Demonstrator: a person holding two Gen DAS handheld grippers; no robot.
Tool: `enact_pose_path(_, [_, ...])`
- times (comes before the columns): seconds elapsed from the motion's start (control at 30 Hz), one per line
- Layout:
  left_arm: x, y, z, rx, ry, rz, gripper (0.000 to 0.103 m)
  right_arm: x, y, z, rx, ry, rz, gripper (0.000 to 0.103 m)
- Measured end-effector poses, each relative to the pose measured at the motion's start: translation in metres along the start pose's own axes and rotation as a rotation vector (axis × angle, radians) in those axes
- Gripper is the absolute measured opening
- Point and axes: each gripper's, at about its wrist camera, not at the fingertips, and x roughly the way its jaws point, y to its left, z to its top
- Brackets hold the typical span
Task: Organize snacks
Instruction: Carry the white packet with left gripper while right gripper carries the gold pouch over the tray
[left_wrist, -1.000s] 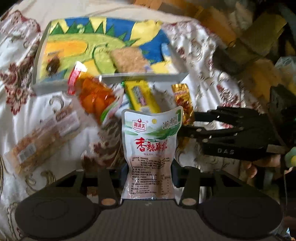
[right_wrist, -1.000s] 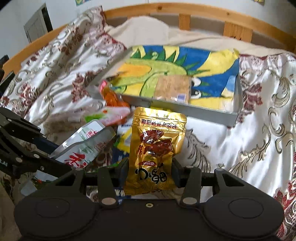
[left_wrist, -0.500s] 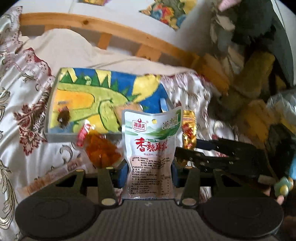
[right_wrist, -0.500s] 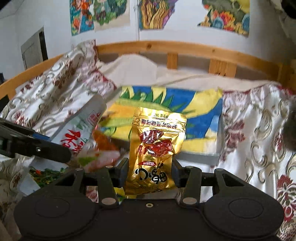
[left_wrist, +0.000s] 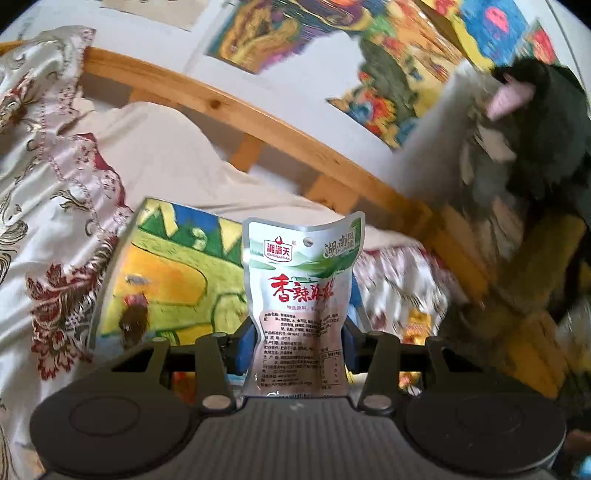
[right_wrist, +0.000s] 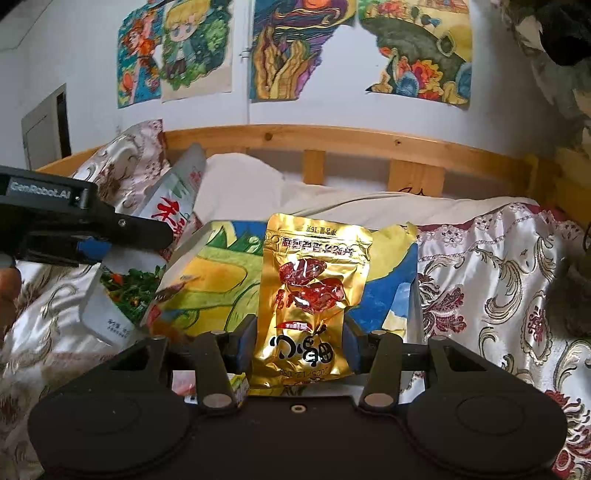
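Two grippers are loaded. I see the left gripper (left_wrist: 299, 341) clamped on the lower half of a silver pouch (left_wrist: 301, 295), which stands upright. The right gripper (right_wrist: 299, 345) is clamped on a gold pouch (right_wrist: 314, 295), held upright with its print inverted. The dinosaur-print tray (right_wrist: 199, 251) lies on the floral bedspread (right_wrist: 498, 273), at 12 o'clock behind both pouches. From the right wrist, I see the left gripper at 9 o'clock.
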Motion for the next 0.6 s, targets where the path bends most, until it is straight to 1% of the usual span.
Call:
enact_pose_path(0.1, [0.010,0.006,0.003,-0.034,-0.030,0.036,0.051,0.008,-0.001,0.006,0.023,-0.018,-0.011,0.049])
enact_pose_path(0.17, [0.018,0.012,0.005,-0.082,-0.029,0.027,0.051,0.015,-0.001,0.011,0.037,-0.031,-0.013,0.049])
enact_pose_path(0.23, [0.027,0.017,0.006,-0.109,-0.031,0.029,0.051,0.023,-0.002,0.015,0.050,-0.040,-0.019,0.049])
enact_pose_path(0.47, [0.051,0.029,0.012,-0.111,-0.063,0.089,0.051,0.056,-0.008,0.021,0.084,-0.043,-0.055,0.049])
enact_pose_path(0.6, [0.062,0.037,0.017,-0.109,-0.065,0.123,0.051,0.078,-0.013,0.020,0.105,-0.019,-0.060,0.049])
